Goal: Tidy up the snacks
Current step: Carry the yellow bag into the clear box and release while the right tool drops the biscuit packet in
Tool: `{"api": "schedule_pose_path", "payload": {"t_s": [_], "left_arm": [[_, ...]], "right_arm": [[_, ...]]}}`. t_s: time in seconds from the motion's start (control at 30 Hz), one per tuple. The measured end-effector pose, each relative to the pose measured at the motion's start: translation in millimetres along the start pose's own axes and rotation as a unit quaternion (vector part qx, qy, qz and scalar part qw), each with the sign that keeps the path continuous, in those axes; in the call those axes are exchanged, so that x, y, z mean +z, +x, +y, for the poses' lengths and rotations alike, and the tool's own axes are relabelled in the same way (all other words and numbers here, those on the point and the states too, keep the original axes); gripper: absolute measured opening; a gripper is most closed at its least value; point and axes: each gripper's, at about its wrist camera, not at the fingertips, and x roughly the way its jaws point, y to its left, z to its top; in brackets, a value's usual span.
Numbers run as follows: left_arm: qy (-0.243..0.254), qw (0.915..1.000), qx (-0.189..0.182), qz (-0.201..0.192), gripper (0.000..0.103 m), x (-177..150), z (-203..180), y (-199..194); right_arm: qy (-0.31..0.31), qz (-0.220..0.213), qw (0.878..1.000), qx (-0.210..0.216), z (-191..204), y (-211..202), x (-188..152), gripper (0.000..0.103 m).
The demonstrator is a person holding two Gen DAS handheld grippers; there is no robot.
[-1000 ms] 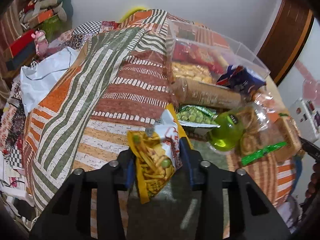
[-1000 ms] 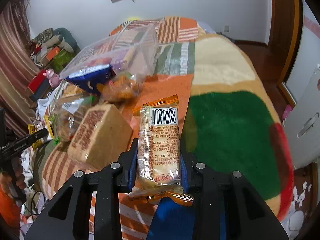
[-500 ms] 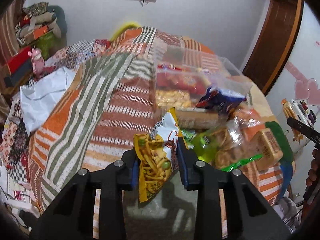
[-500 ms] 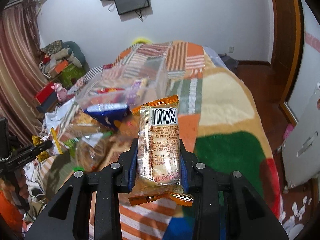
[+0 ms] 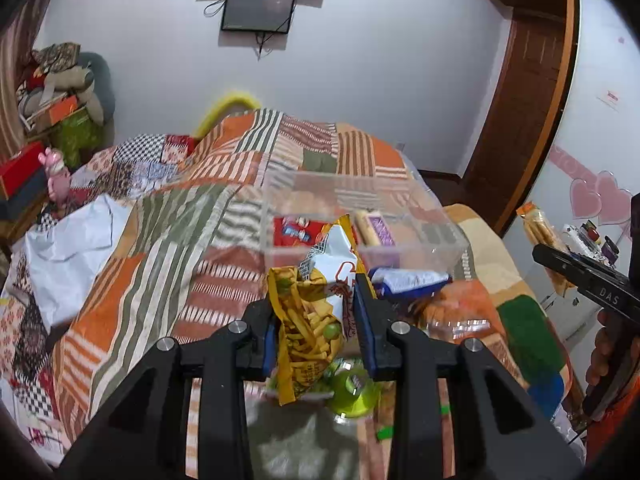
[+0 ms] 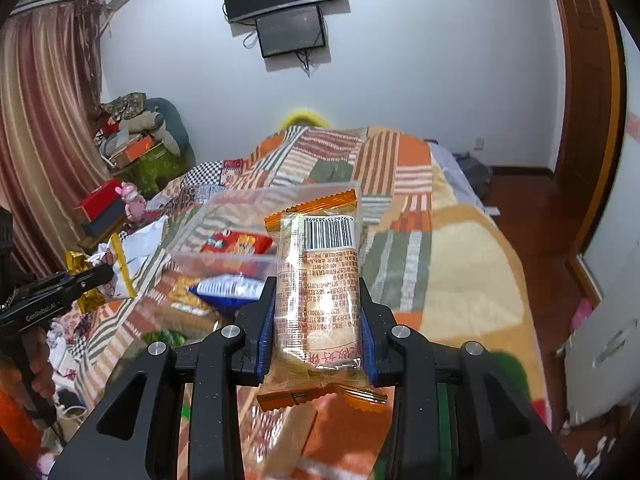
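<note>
Up close, the left hand-held gripper (image 5: pixel 316 334) pinches a light, crinkly fries snack bag (image 5: pixel 310 320) mid-body, the right hand-held gripper (image 6: pixel 318 324) squeezes a soft, crushable wrapped cake (image 6: pixel 320 292) by its sides, and the clear bin (image 5: pixel 360 220) waits beyond on the bed.

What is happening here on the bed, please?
A person is sorting snacks on a bed with a gripper in each hand. The left gripper is shut on a yellow snack bag, and the right gripper is shut on an orange-edged biscuit pack. Both are held up above the quilt, short of the clear box, which already holds a red packet. More snacks, among them a blue packet, lie loose in front of the box.
</note>
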Motion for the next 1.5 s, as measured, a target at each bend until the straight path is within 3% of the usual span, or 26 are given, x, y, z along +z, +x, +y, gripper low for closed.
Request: {"api": "schedule_pose_path", "payload": {"t_s": [0.43, 0.87, 1.5], "left_arm": [[0.025, 0.9996, -0.012, -0.004, 0.032, 36.1, -22.9, 52.8], [0.027, 0.9994, -0.017, 0.015, 0.032, 58.1, -31.6, 109.9], [0.017, 0.9958, -0.023, 0.087, 0.032, 60.1, -25.9, 181.1]], "right_arm": [[-0.019, -0.011, 1.000, 0.012, 4.3, 28.4, 23.9, 0.032], [-0.014, 0.024, 0.999, 0.037, 4.8, 81.2, 38.8, 0.032], [-0.012, 0.089, 0.995, 0.032, 1.4, 134.4, 38.6, 0.032]]}}
